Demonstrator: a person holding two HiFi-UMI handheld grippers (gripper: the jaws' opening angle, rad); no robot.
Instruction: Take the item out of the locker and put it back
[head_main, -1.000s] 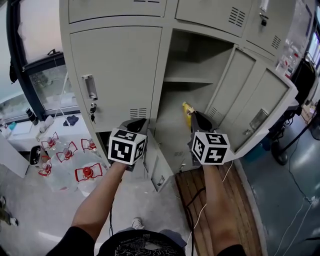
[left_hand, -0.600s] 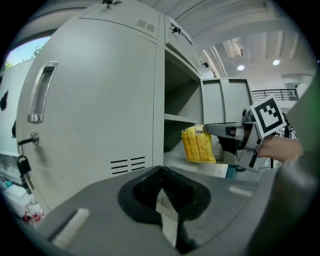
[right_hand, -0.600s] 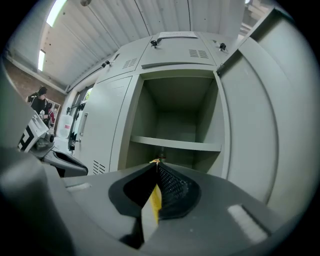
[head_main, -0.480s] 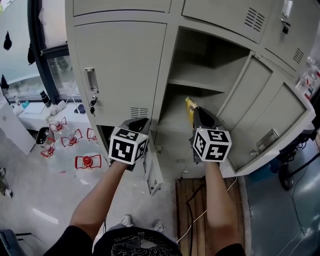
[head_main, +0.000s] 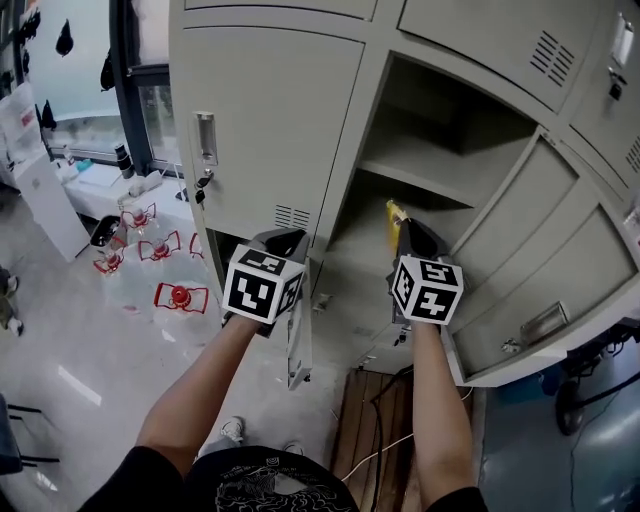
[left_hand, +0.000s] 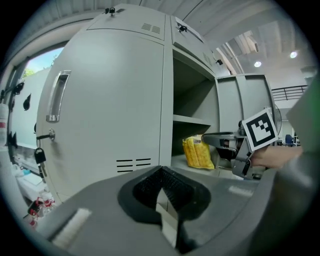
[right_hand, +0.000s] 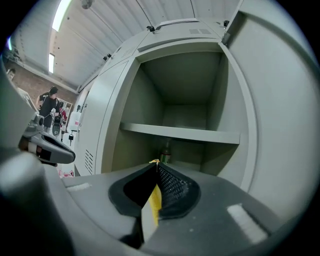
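Observation:
A yellow snack packet (head_main: 391, 212) is pinched edge-on in my right gripper (head_main: 407, 232), which is shut on it at the mouth of the open grey locker compartment (head_main: 440, 140). In the right gripper view the packet (right_hand: 154, 199) shows as a thin yellow strip between the jaws, and the shelf (right_hand: 182, 133) lies ahead. From the left gripper view the packet (left_hand: 198, 152) hangs in front of the lower space. My left gripper (head_main: 288, 240) is shut on nothing, level with the right one, in front of the closed neighbouring door (head_main: 270, 120).
A dark bottle (right_hand: 165, 150) stands at the back of the compartment under the shelf. The locker door (head_main: 545, 260) is swung open to the right. A small lower door (head_main: 298, 345) hangs open. Water jugs with red handles (head_main: 178, 296) lie on the floor at left.
The view has shifted so the lockers sit further right and closer. Both grippers keep their places side by side, and the right one still holds the packet.

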